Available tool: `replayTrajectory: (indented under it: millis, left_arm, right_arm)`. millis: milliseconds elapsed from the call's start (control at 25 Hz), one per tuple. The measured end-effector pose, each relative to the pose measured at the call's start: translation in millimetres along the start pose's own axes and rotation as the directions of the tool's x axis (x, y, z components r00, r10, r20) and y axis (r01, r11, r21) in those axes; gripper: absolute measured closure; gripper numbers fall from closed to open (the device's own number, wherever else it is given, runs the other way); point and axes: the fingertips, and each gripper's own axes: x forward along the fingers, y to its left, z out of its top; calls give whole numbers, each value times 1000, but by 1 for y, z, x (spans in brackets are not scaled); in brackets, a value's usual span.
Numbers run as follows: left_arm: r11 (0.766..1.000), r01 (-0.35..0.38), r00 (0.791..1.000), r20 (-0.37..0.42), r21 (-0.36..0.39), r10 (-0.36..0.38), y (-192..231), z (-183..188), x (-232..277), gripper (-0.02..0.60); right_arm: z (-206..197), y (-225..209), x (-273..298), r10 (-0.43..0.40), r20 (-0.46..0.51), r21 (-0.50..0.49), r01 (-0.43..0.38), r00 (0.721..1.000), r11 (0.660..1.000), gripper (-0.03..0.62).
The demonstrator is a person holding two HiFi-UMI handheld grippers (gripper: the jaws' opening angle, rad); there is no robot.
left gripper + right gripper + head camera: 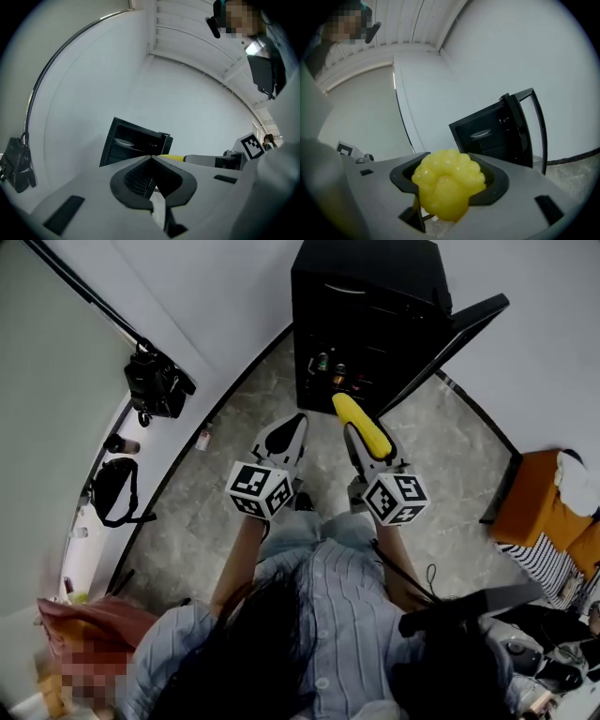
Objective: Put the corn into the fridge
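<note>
My right hand-held gripper (449, 180) clamps the bumpy yellow corn cob (363, 425); my left hand-held gripper (151, 159) is closed on nothing. Beneath is grey marbled floor (234, 442), with a black bag (157, 382) by the white wall. Ahead stands the black mini fridge (366, 277), its door (450, 338) swung open rightward.

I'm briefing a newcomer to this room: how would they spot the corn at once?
Find the open black fridge by the white wall. In front of it, the right gripper clamps the corn: the only bright yellow thing, unlike the empty left gripper.
</note>
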Motion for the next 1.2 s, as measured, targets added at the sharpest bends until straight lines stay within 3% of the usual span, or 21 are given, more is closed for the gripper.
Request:
replayTrajectory:
  millis: [240,560,1200]
  left_arm:
    - [1000,19,999,-34,0,-19,8,-5,20,575]
    - [1000,-27,998,-61,3,27,26,-11,47,575]
    - [998,-59,994,-90,6,60,54,-6,130,575]
  right_arm:
    - [-1,-18,12,-31,-18,18,31,999,999,336]
    - [-1,-45,47,-5,-59,30,6,998,1000,336]
    - [9,-117,150,13,-130,-34,-18,991,999,336]
